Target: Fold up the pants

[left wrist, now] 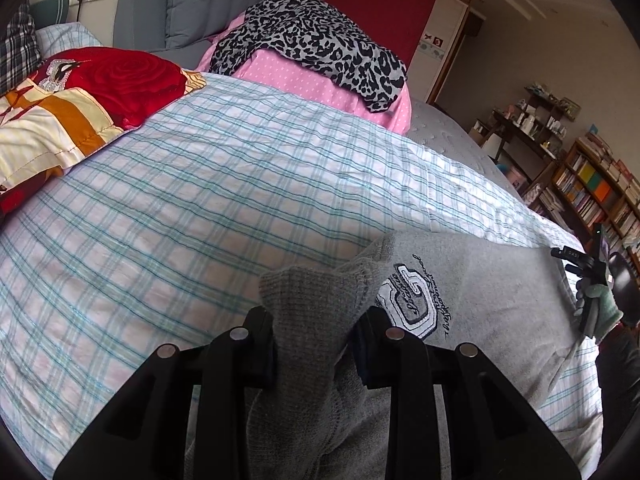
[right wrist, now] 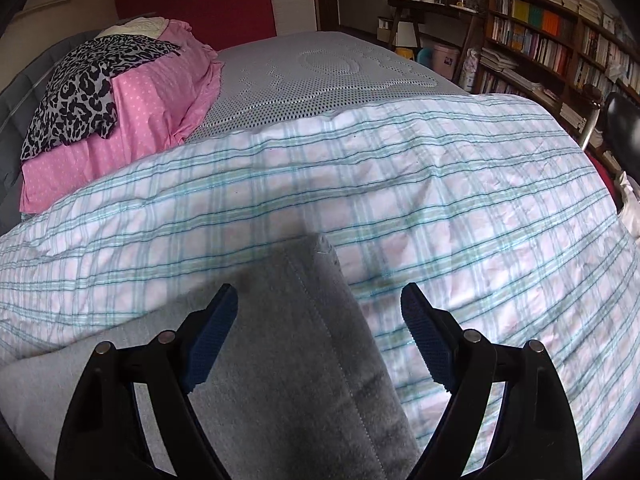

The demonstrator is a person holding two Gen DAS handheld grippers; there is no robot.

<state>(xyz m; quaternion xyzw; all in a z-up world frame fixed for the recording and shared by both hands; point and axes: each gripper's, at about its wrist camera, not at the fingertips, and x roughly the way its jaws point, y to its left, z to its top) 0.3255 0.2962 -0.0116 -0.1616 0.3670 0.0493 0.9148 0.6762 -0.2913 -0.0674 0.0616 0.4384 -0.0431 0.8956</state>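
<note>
Grey sweatpants (left wrist: pixel 480 292) with an embroidered white and black logo lie on a plaid bedsheet (left wrist: pixel 200 200). My left gripper (left wrist: pixel 314 320) is shut on a bunched ribbed cuff of the pants, which stands up between the fingers. In the right wrist view the grey pants (right wrist: pixel 304 360) lie flat, with a stitched corner pointing away. My right gripper (right wrist: pixel 320 320) is open just above that end, blue pads (right wrist: pixel 212 336) on either side of the fabric, not touching it. The right gripper and a gloved hand show at the right edge of the left wrist view (left wrist: pixel 592 292).
A pink dotted pillow (right wrist: pixel 132 120) with a leopard-print cloth (left wrist: pixel 312 44) lies at the head of the bed. A red rose quilt (left wrist: pixel 80 96) lies at the left. Bare grey mattress (right wrist: pixel 320 68) shows beyond the sheet. Bookshelves (right wrist: pixel 560 40) stand at the right.
</note>
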